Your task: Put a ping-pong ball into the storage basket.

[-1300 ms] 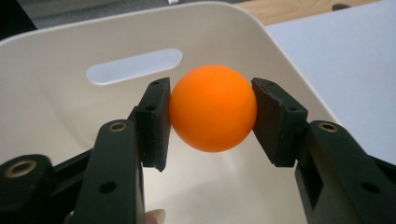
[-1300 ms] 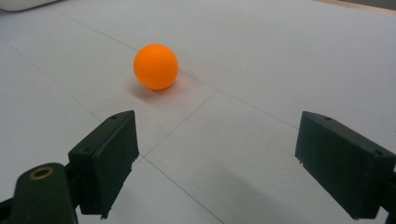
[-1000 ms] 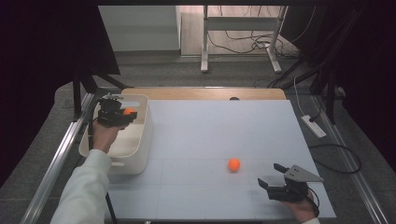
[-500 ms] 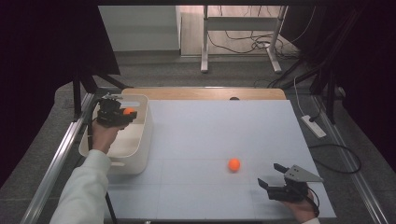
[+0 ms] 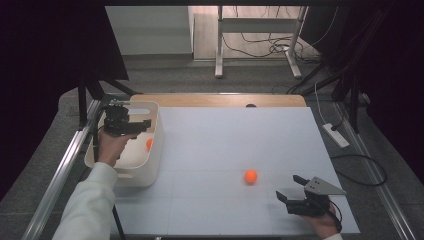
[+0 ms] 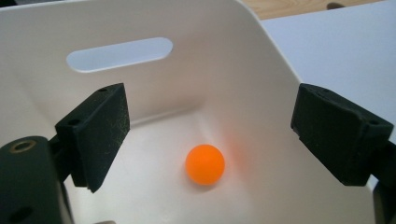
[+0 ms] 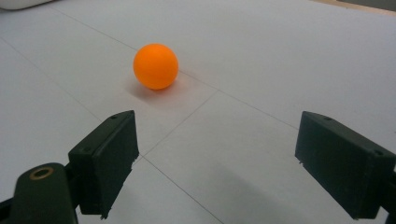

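Now the left gripper [image 5: 131, 126] is hanging over the white bin [image 5: 155, 150], jaws just sprung wide with nothing between them; its orange ball [image 6: 205, 164] is lying on the bin floor below them, so that drop looks done. Right gripper [image 5: 290, 192] is sitting wide open and empty, second orange ball [image 7: 155, 66] resting on the table [image 5: 215, 140] ahead of its jaws, likely next.

Orange ball [image 7: 155, 66] on white table [image 7: 280, 56], ahead of wide-apart jaws, untouched.
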A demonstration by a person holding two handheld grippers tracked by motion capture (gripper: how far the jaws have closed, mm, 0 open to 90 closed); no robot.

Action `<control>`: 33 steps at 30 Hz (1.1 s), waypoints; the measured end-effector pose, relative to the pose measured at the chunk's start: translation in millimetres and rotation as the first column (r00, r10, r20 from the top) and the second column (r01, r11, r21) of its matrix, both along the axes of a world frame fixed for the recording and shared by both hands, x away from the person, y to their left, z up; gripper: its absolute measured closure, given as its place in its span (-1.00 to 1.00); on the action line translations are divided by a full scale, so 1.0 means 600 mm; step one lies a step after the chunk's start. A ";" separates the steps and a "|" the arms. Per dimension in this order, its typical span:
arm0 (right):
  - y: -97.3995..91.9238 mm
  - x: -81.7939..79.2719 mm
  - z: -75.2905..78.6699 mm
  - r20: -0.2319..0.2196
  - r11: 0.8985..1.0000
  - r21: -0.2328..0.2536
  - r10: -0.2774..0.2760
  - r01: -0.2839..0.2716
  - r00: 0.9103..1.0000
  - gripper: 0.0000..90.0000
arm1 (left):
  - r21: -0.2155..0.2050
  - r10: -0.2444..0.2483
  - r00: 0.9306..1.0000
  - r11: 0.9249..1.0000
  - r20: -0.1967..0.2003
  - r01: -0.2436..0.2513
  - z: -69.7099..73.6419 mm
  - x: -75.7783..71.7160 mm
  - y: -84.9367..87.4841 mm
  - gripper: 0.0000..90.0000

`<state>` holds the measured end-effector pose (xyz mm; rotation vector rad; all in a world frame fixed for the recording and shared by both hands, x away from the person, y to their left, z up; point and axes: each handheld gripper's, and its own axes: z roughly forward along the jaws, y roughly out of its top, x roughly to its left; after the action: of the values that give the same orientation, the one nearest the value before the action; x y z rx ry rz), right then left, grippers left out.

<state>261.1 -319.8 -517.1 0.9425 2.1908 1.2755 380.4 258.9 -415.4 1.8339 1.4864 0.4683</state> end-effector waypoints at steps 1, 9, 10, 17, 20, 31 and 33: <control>0.000 0.000 0.000 -0.001 1.000 0.000 0.000 0.000 1.000 -0.71 | -0.005 -0.004 1.000 1.000 0.006 0.004 0.001 -0.001 0.000 -0.74; 0.000 0.000 0.000 0.000 1.000 0.000 -0.001 0.001 1.000 -0.71 | -0.040 -0.027 0.998 0.999 0.055 0.029 0.014 -0.016 -0.004 -0.77; 0.000 0.000 0.000 0.000 1.000 0.000 -0.001 0.001 1.000 -0.71 | -0.049 -0.031 0.997 0.998 0.065 0.034 0.017 -0.019 -0.005 -0.77; 0.001 0.001 0.002 0.004 1.000 0.006 -0.004 0.004 1.000 -0.71 | -0.070 -0.068 0.992 0.995 0.106 0.076 0.027 -0.033 -0.015 -0.77; 0.001 0.002 0.003 0.007 1.000 0.004 -0.007 0.007 1.000 -0.71 | -0.072 -0.084 0.989 0.993 0.123 0.093 0.032 -0.041 -0.020 -0.77; 0.000 0.007 0.003 0.006 1.000 0.005 -0.020 0.020 1.000 -0.71 | -0.134 -0.164 0.962 0.971 0.217 0.196 0.050 -0.074 -0.043 -0.75; 0.000 0.008 0.004 0.008 1.000 0.005 -0.020 0.020 1.000 -0.71 | -0.134 -0.169 0.959 0.970 0.227 0.202 0.053 -0.078 -0.049 -0.75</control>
<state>265.6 -319.9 -514.9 0.9571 2.1675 1.2745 333.6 229.7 -383.8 1.7214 1.1602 0.4299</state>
